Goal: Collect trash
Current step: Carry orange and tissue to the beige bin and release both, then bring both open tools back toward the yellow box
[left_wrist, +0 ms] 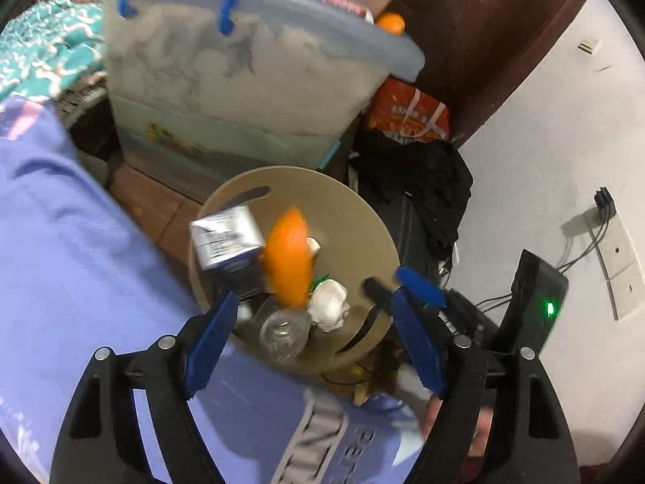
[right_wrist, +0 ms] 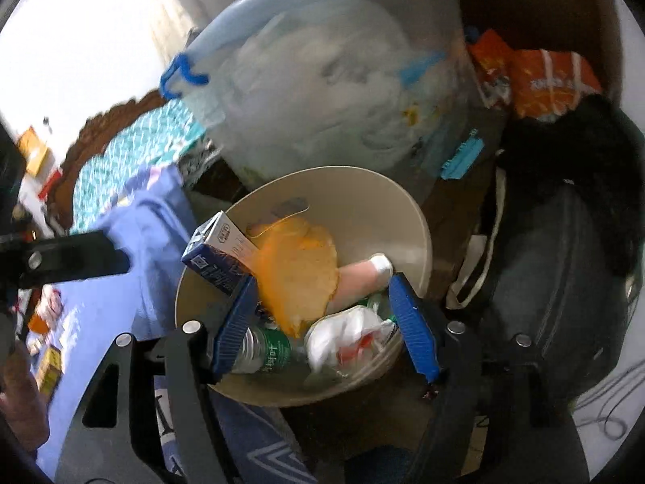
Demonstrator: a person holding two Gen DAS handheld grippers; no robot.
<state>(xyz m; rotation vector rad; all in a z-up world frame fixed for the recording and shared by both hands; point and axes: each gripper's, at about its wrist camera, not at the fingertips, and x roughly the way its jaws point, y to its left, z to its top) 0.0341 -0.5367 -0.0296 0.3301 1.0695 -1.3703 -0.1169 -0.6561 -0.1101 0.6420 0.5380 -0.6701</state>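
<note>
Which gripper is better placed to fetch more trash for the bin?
Probably the left gripper: open, empty, above the beige bin and nearer the bed. The right gripper, also open, hangs low over the orange peel.

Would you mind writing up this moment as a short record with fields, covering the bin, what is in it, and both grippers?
bin: beige round trash bin, open top, on the floor beside a clear storage box
contents: blue and white carton, orange peel, plastic bottle with green label, crumpled white wrapper
left gripper: open, empty, above the bin
right gripper: open, empty, over the bin's near rim
motion: both views blurred
</note>
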